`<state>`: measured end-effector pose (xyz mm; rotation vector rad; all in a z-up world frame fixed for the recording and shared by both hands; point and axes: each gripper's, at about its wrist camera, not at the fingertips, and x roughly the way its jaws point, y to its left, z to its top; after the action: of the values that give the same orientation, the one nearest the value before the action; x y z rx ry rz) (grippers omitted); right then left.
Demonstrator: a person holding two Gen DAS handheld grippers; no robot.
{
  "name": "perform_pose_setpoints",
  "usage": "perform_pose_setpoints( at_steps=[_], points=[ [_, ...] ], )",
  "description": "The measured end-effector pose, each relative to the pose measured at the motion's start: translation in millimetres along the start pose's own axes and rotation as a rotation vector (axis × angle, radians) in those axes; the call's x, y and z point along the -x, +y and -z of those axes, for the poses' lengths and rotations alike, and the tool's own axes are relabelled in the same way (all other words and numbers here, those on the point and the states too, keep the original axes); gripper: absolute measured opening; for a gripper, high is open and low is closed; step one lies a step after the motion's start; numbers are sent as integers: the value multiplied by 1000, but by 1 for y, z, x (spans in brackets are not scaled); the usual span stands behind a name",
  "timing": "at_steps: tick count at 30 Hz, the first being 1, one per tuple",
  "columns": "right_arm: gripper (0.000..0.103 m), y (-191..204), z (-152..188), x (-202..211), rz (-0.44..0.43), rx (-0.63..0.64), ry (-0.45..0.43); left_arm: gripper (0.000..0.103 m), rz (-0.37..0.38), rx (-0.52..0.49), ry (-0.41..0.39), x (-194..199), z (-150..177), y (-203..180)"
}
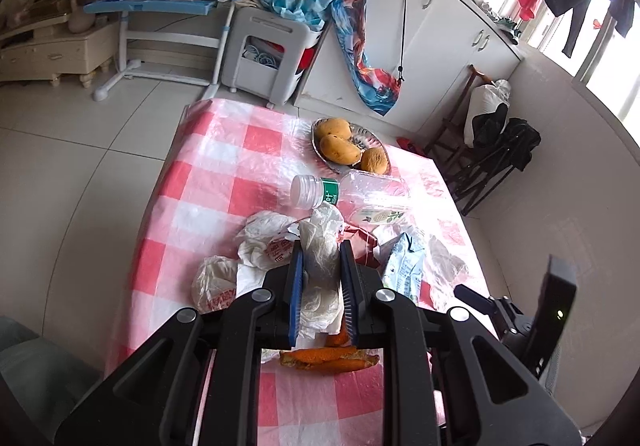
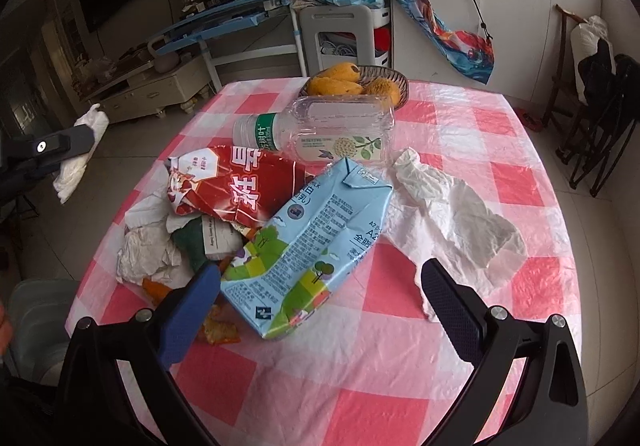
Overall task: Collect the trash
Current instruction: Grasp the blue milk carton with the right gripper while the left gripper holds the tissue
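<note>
White, crumpled tissue (image 1: 320,266) sits pinched between the blue pads of my left gripper (image 1: 320,246), which is clenched on it and holds it above the checked tablecloth (image 1: 224,173). My right gripper (image 2: 320,278) hangs released, jaws spread wide, with the flattened blue milk carton (image 2: 308,242) lying between and just ahead of them on the cloth. To the right of the carton lies a wrinkled white napkin (image 2: 452,209). To its left, a red snack bag (image 2: 236,181) rests on a heap of crumpled paper (image 2: 144,246), with bits of orange peel (image 2: 220,330) near my left finger. Farther out lie a clear plastic bottle (image 2: 260,131) and a clear plastic box (image 2: 344,129), touching. Beyond them stands a bowl (image 2: 394,79) of mangoes (image 2: 336,79).
</note>
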<state>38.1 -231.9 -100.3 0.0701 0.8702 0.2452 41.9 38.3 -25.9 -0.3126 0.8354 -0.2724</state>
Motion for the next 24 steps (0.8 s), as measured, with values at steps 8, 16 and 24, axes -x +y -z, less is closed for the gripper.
perform_pose_setpoints(
  at_steps=[8,16,24],
  points=[
    [96,-7,-8,-35,6,-107,63,17,-65,-19,32,-3,2,-1],
    [94,-5,-13,-49,45,-37,115,17,-81,-45,35,0,5,-6],
    [50,-42,3,-29,-105,-150,181,18,-82,-52,35,2,7,-9]
  ],
)
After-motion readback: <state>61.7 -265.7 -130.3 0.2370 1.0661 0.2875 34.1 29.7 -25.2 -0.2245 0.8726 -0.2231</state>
